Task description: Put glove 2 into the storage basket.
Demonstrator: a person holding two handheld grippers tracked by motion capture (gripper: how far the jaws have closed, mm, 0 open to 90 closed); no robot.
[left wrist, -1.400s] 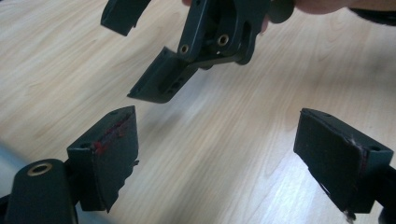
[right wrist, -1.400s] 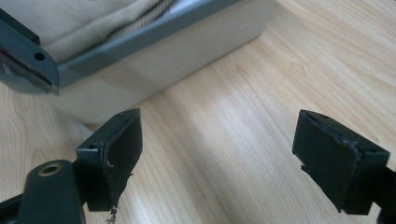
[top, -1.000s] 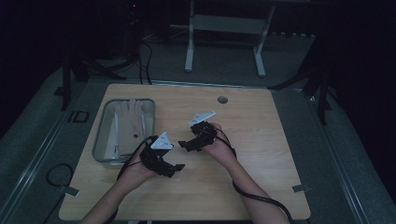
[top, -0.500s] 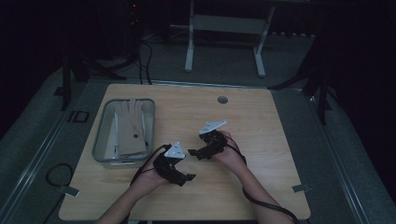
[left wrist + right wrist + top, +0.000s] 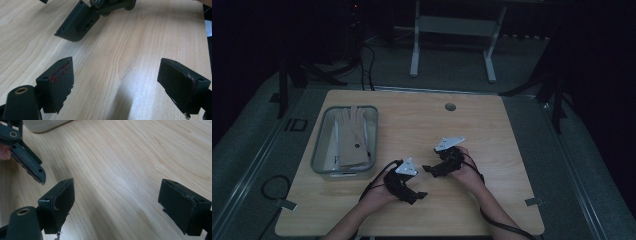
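Note:
Both hand-held grippers hover low over the bare wooden table (image 5: 492,130) near its front middle, jaws pointing at each other. My left gripper (image 5: 416,192) is open; in the left gripper view its own gripper (image 5: 116,82) has wide-spread jaws with only wood grain between them, and the right gripper's jaw (image 5: 77,22) shows at the top. My right gripper (image 5: 431,169) is open too; in the right gripper view the gripper (image 5: 116,202) holds nothing, and the left gripper's jaw (image 5: 27,162) sits at the upper left.
A clear plastic bin (image 5: 319,145) stands on the table's left side with a pale glove-like cloth (image 5: 352,135) inside; its corner (image 5: 42,125) shows in the right gripper view. A round grommet hole (image 5: 450,107) lies near the far edge. Dark floor and stands surround the table.
Both hands have drawn back toward the table's near edge and a little to the right, away from the bin. Both grippers stay open and empty.

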